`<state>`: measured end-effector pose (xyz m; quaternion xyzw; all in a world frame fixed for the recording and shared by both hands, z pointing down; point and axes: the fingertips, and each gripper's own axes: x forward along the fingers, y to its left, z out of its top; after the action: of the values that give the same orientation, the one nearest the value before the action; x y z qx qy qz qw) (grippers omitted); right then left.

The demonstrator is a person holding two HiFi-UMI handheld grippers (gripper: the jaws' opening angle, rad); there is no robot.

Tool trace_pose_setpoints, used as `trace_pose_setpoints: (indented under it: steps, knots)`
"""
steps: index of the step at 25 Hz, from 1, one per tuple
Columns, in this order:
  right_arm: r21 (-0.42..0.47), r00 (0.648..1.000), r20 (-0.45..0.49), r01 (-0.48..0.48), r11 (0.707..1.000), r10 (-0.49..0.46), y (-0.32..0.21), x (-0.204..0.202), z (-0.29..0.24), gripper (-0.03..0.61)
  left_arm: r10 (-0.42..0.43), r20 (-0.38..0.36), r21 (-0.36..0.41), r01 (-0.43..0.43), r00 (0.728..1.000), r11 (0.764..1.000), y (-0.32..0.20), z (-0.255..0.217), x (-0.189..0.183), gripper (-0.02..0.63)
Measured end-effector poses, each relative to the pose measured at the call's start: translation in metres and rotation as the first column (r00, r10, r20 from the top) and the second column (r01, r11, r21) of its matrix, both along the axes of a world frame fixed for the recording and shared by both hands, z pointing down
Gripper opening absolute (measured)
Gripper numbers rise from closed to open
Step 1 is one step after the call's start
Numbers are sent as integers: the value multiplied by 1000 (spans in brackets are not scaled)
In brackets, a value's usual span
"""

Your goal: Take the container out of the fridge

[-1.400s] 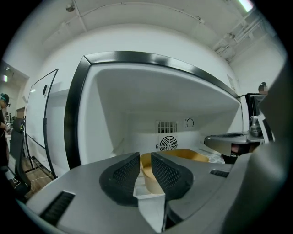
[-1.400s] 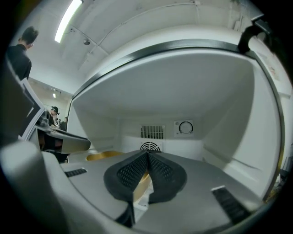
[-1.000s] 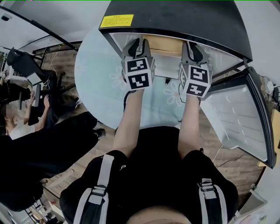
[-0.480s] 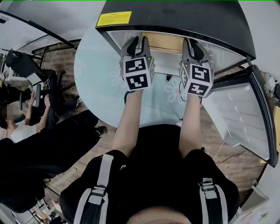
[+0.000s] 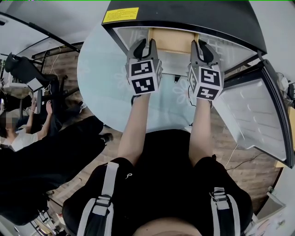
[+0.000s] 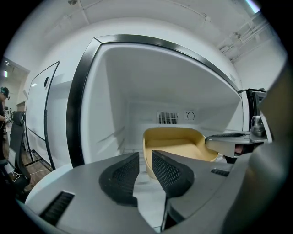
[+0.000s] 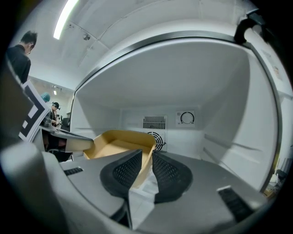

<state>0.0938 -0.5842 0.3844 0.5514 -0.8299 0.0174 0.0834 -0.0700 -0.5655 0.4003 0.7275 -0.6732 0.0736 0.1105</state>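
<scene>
A shallow tan container (image 5: 173,41) stands on the floor of the open fridge (image 5: 184,14). My left gripper (image 5: 145,46) is at its left side and my right gripper (image 5: 203,46) at its right side. In the left gripper view the container (image 6: 176,146) lies just past the left gripper (image 6: 145,160). Its jaws stand apart, and the left wall lines up with the gap at the tips. In the right gripper view the container's (image 7: 119,141) right wall runs between the pads of the right gripper (image 7: 147,157). It lies against the left pad, with a slit of white on the other side.
The fridge door (image 5: 258,120) hangs open on the right. A round pale table top (image 5: 101,78) lies under and left of the fridge. People (image 5: 18,133) sit by desks at the far left. A vent and dial (image 7: 187,118) mark the fridge's back wall.
The picture has shifted a little and more of the container shows inside the fridge. Both grippers stay at its two sides, hardly moved.
</scene>
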Motion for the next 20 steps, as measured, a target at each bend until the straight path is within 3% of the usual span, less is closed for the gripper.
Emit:
trace_pose_setpoints:
  steps: [12, 14, 20]
  knots:
    - [-98, 999, -42, -10, 995, 6, 15, 6, 24, 59, 57, -43, -82, -60, 997, 995, 11, 23, 18, 90]
    - [-108, 999, -42, -18, 994, 13, 18, 9, 25, 35, 64, -51, -81, -68, 997, 994, 15, 23, 19, 48]
    - [-103, 999, -35, -22, 994, 19, 29, 13, 20, 29, 82, -56, -56, -86, 995, 995, 25, 16, 24, 41]
